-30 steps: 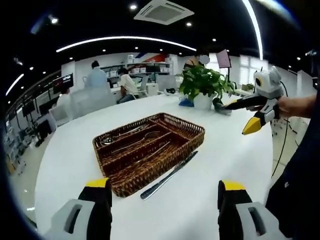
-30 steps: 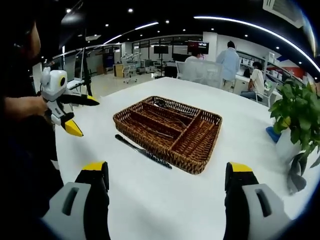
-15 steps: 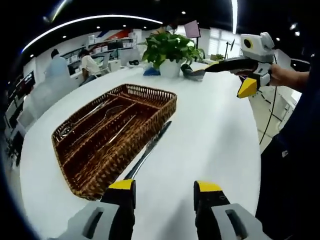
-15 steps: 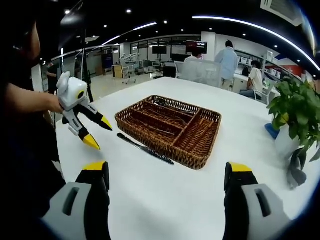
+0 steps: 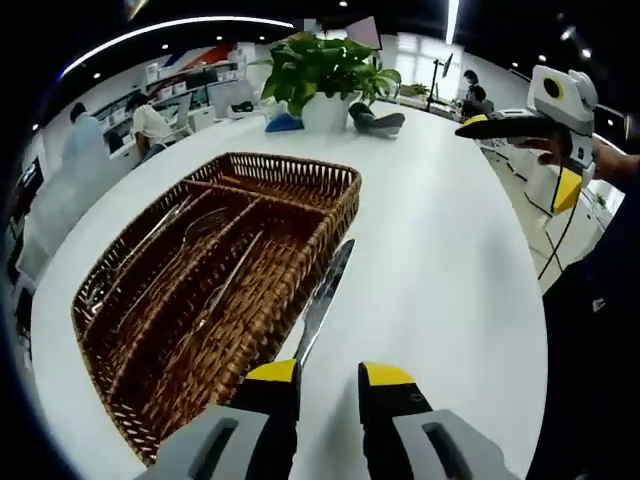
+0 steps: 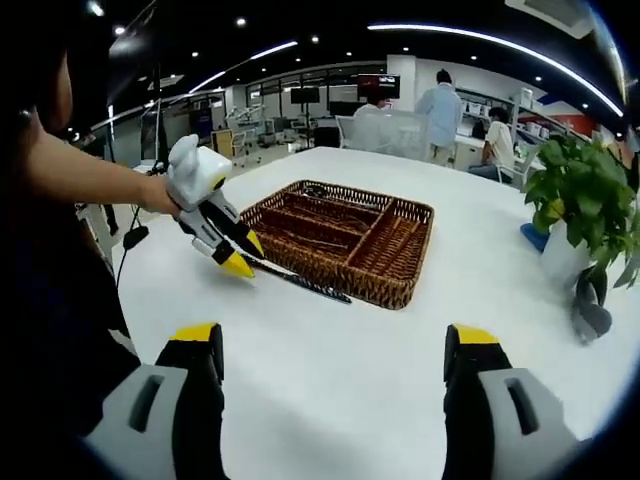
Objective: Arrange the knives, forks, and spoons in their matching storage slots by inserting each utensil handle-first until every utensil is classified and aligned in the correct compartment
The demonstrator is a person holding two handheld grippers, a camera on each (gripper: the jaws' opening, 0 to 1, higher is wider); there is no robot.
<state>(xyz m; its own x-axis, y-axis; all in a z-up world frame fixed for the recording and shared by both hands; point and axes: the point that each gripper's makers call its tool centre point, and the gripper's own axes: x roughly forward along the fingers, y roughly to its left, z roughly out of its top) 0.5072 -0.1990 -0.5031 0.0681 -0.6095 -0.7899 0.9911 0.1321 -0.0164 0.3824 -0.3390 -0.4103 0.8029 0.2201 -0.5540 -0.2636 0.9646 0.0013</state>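
Left gripper (image 5: pixel 328 378) descended to knife (image 5: pixel 322 303) beside basket (image 5: pixel 330 222) edge

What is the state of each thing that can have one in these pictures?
Knife: flat on the table, outside the basket, near the left claw.
Wicker basket: holds utensils in its long slots; short end slot looks empty.
Left claw: narrowly open beside the knife's end.
Right claw: open, holding nothing.
Potted plant: upright.
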